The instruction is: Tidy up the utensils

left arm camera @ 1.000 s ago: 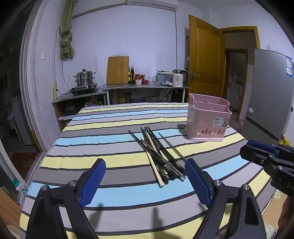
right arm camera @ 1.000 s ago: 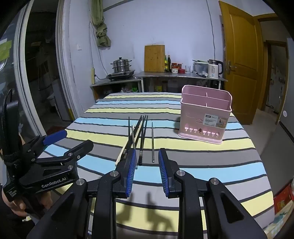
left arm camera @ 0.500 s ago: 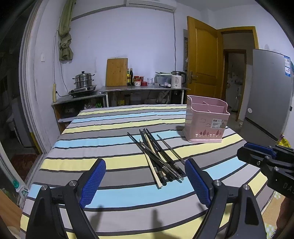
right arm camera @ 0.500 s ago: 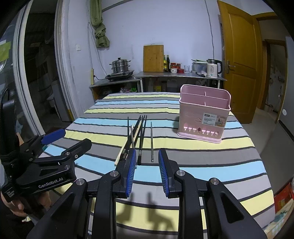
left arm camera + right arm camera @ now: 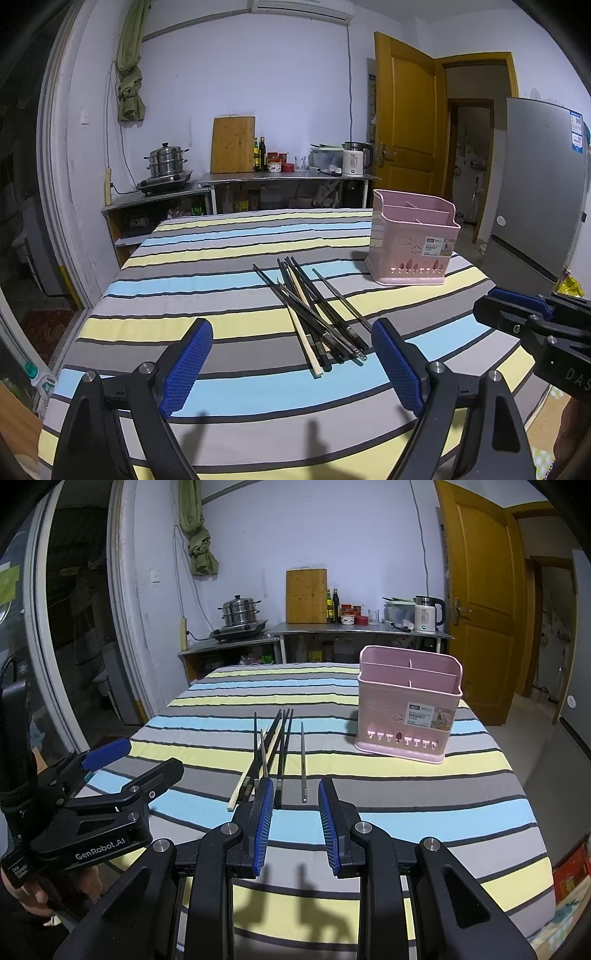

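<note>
**Chopsticks still loose on the table, both grippers empty above them**

A table under a striped cloth (image 5: pixel 207 236) of blue, yellow and grey bands fills both views. Near its middle lies a loose pile of chopsticks (image 5: pixel 314 314), mostly dark ones with one pale wooden stick (image 5: pixel 255 766) crossing beneath them. One thin metal chopstick (image 5: pixel 303 762) lies apart on the pile's right side. Further back and to the right stands a pink utensil basket (image 5: pixel 408 716), upright, with dividers inside and nothing visible in its compartments.

The left gripper (image 5: pixel 291 367) hangs low near the table's front edge with its blue pads spread wide and nothing between them. The right gripper (image 5: pixel 293 825) sits just short of the pile's near ends, its pads parted by a narrow gap, also empty.

Likely troubles from here: the sticks overlap and cross, so closing on one may drag or roll its neighbours, or lift several at once. They are thin and smooth, so a grip near one end could let a stick pivot or slip out on the way to the basket. The cloth may bunch if a fingertip digs in. The basket looks light and could tip or slide if a stick strikes its rim.
</note>
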Demonstrator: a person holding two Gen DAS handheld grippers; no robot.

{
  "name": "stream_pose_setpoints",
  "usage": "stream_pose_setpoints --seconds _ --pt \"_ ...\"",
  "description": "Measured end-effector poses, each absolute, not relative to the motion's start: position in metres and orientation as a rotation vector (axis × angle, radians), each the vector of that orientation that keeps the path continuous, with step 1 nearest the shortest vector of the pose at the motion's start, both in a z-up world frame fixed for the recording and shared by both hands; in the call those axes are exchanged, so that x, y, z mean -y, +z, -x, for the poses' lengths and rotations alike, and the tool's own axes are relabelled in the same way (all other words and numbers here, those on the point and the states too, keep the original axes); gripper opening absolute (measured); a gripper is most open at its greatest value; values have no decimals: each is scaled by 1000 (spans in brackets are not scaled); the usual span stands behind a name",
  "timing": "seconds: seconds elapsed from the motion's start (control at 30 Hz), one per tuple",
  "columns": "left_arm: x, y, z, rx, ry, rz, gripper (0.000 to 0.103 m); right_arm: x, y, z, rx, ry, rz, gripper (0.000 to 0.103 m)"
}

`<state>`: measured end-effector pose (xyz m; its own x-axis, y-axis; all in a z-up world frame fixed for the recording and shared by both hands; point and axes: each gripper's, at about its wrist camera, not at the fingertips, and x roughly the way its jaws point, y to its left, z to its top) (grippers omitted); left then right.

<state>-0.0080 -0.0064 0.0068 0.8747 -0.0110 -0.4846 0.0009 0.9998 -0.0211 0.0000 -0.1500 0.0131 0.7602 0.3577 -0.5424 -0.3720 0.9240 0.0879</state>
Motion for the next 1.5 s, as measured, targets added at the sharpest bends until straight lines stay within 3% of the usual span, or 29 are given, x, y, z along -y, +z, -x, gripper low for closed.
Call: stream_pose_setpoints --seconds 1.5 --pt "9 -2 6 -521 -19 24 88 151 10 0 -596 393 20 26"
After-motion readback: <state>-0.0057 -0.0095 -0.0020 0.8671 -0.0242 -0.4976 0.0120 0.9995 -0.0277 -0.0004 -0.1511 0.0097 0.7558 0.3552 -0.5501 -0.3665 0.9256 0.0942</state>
